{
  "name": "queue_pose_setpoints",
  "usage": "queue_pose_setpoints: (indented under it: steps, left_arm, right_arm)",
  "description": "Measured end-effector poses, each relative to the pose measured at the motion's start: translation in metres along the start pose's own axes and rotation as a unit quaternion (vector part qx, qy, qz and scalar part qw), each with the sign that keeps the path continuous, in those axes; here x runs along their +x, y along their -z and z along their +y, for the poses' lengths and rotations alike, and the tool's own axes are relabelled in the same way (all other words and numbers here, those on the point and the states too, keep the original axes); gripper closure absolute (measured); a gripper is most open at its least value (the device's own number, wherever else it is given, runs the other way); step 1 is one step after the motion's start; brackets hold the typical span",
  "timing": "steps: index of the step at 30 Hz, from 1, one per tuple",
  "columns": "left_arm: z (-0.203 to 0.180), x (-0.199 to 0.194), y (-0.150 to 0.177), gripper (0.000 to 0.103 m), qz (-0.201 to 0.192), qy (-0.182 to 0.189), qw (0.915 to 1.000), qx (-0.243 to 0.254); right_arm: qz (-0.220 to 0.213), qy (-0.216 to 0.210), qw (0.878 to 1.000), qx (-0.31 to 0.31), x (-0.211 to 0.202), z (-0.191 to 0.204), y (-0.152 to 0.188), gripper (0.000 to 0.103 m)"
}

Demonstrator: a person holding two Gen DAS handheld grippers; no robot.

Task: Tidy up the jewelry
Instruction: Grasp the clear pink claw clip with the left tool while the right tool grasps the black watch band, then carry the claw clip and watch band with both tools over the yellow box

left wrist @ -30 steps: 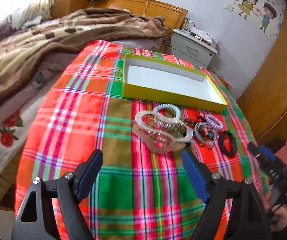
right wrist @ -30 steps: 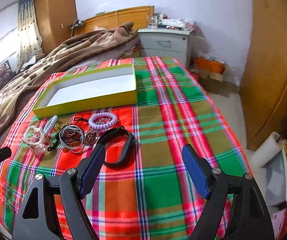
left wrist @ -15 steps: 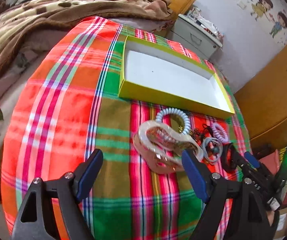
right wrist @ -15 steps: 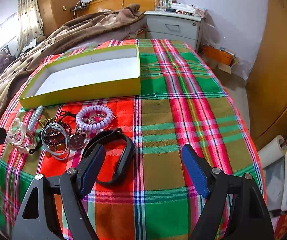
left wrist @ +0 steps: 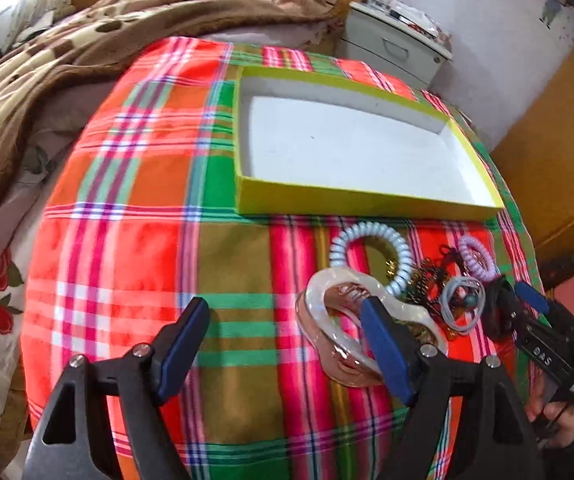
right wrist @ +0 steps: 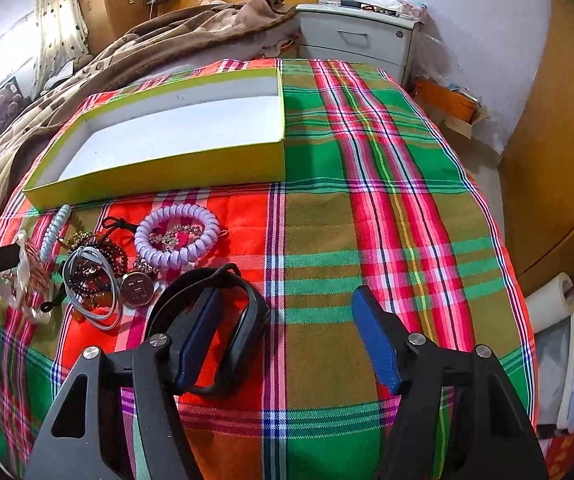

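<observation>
A pile of jewelry lies on the plaid cloth in front of a yellow-green box [left wrist: 367,200] with an empty white inside [right wrist: 175,120]. My left gripper [left wrist: 287,332] is open; its right finger overlaps a pearly pink hair claw [left wrist: 327,304]. A pale blue coil tie [left wrist: 401,248], a grey ring [left wrist: 463,304] and a lilac coil tie [left wrist: 475,264] lie beyond. My right gripper [right wrist: 287,332] is open; its left finger sits inside a black band [right wrist: 255,304]. The lilac coil [right wrist: 177,236] and a round "H" charm [right wrist: 138,288] lie ahead of it.
The plaid cloth [right wrist: 367,208] covers a round-edged table. A bed with a brown blanket [left wrist: 87,40] lies to the left and behind. A grey nightstand [right wrist: 359,40] stands at the back, wooden panels [right wrist: 559,160] to the right.
Both grippers have moved forward and down toward the jewelry. The left finger now overlaps the hair claw, and the right gripper's left finger now sits inside the black band.
</observation>
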State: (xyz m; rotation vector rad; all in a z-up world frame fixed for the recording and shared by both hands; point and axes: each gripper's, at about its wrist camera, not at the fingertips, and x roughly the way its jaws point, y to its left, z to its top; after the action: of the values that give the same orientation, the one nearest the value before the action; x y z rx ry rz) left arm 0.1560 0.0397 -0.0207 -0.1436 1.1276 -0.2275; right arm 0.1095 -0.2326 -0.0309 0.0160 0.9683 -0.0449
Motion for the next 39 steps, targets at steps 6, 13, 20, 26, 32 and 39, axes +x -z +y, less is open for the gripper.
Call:
queue_pose_setpoints:
  steps: [6,13,20,26,32,39]
  left_arm:
    - [-0.019,0.004,0.004,0.026,0.016,-0.019,0.9984,0.050]
    - [-0.033,0.000,0.009,0.042,0.020,-0.022,0.9961,0.083]
    - [-0.032,0.001,0.011,0.079,0.022,0.031,0.9979,0.052]
    - [-0.033,-0.003,0.012,0.087,0.015,0.038,0.9983,0.041]
    - [-0.031,-0.009,0.013,0.090,0.007,0.029,0.9985,0.045]
    - [-0.027,-0.022,0.010,0.091,-0.008,0.030,0.9987,0.040]
  right_arm:
    - [-0.003,-0.001,1.000,-0.006,0.001,0.003,-0.002,0.046]
    - [-0.008,-0.007,1.000,-0.010,-0.001,0.004,-0.001,0.063]
    - [-0.011,-0.026,1.000,-0.003,-0.004,0.004,0.000,0.077]
    - [-0.010,-0.036,0.999,0.000,-0.005,0.002,0.001,0.086]
    - [-0.019,-0.049,0.999,0.012,-0.012,-0.003,0.004,0.088]
    - [-0.028,-0.054,0.998,0.013,-0.020,-0.005,-0.002,0.088]
